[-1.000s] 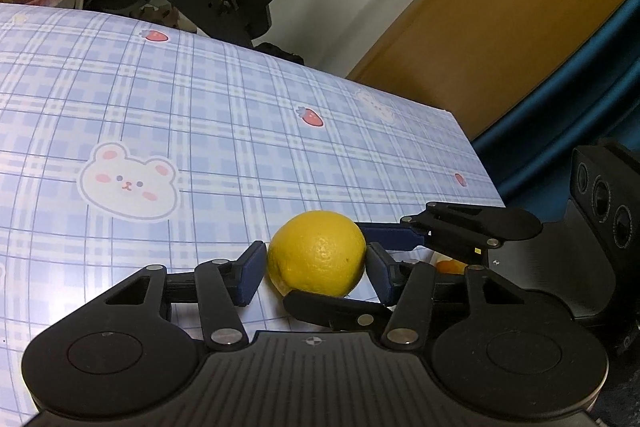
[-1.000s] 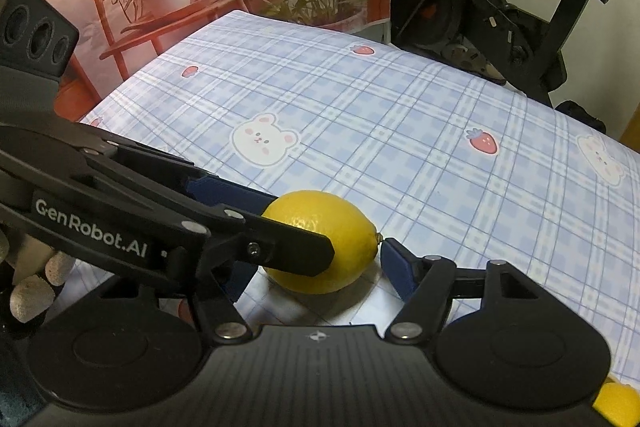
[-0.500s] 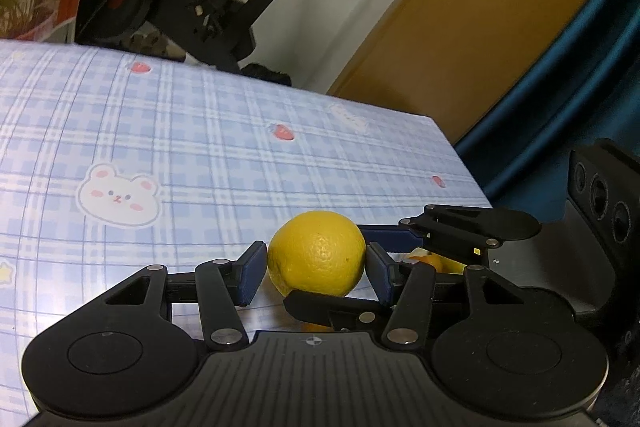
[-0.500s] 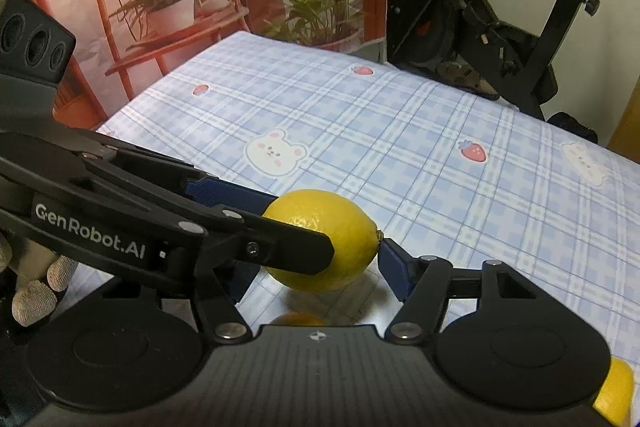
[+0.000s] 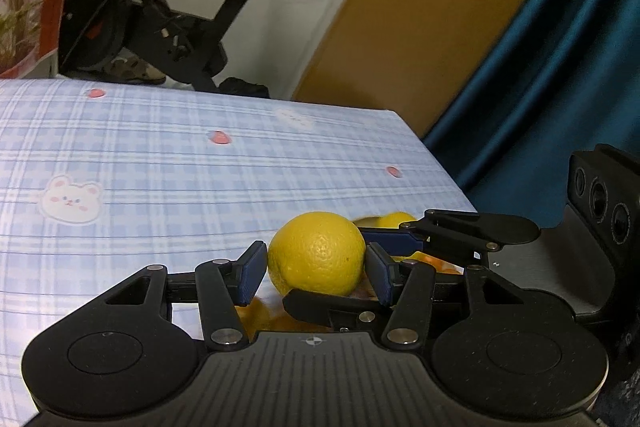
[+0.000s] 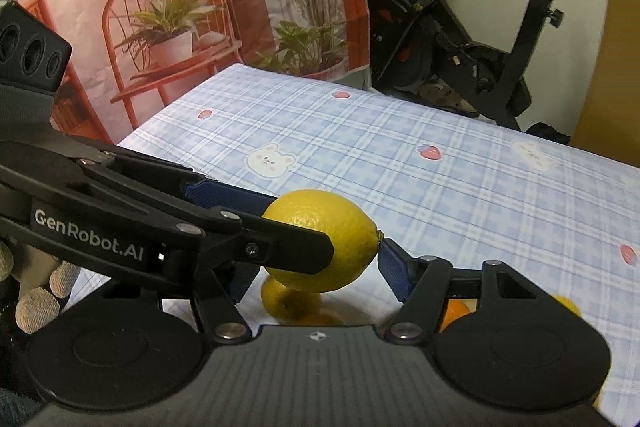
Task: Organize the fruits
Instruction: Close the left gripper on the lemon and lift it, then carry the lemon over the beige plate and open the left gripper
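Observation:
A yellow lemon [image 5: 316, 253] hangs above the blue plaid table [image 5: 180, 167], gripped from two sides. My left gripper [image 5: 316, 267] is shut on it, its blue pads pressing the lemon's left and right flanks. My right gripper [image 6: 320, 267] is also shut on the same lemon [image 6: 324, 239]; its right pad meets the lemon's pointed tip. Its left pad is hidden behind a black finger [image 6: 260, 247] of the left gripper, which crosses in from the left. In the left wrist view the right gripper's fingers [image 5: 460, 231] cross in from the right.
Below the lemon lie other fruits: a second lemon [image 6: 288, 301], an orange [image 6: 454, 311] and a yellow fruit [image 6: 568, 305]. The table's right edge [image 5: 440, 167] borders a blue curtain. An exercise bike [image 6: 480, 39] stands behind the table. A gloved hand [image 6: 40, 291] holds the left gripper.
Both grippers have risen together with the lemon held between them. The tabletop has dropped away, and more fruit has come into sight beneath the lemon.

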Demonstrator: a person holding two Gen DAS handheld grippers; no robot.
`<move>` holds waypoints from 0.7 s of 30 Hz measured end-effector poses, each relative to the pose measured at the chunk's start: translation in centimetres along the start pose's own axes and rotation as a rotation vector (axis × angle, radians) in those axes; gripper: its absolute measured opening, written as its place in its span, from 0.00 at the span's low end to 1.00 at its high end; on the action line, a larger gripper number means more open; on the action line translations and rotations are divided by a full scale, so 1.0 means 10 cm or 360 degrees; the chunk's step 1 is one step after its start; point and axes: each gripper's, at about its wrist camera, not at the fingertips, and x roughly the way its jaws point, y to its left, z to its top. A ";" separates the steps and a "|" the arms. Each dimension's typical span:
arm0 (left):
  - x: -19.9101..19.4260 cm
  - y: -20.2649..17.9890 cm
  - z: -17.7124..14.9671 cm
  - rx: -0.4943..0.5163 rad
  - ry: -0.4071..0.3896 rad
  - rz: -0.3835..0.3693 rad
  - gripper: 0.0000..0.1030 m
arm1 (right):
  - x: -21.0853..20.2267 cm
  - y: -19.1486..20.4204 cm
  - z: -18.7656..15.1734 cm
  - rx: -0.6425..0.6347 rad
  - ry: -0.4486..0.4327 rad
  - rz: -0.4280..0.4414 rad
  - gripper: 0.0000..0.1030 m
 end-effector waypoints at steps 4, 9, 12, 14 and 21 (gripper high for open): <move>0.06 -0.29 0.01 0.0072 0.0024 -0.0004 0.55 | -0.23 -0.10 -0.14 0.0045 -0.0052 -0.0013 0.65; 0.18 -0.63 -0.01 0.0167 0.0046 -0.0012 0.56 | -0.51 -0.30 -0.33 0.0119 -0.0123 -0.0054 0.65; 0.27 -0.76 -0.02 0.0216 0.0069 -0.0025 0.56 | -0.65 -0.38 -0.45 0.0140 -0.0157 -0.0101 0.65; 0.33 -0.83 -0.04 0.0242 0.0082 -0.0030 0.56 | -0.72 -0.46 -0.53 0.0170 -0.0172 -0.0113 0.65; 0.47 -0.97 -0.07 0.0304 0.0123 -0.0015 0.56 | -0.85 -0.65 -0.74 0.0232 -0.0221 -0.0169 0.65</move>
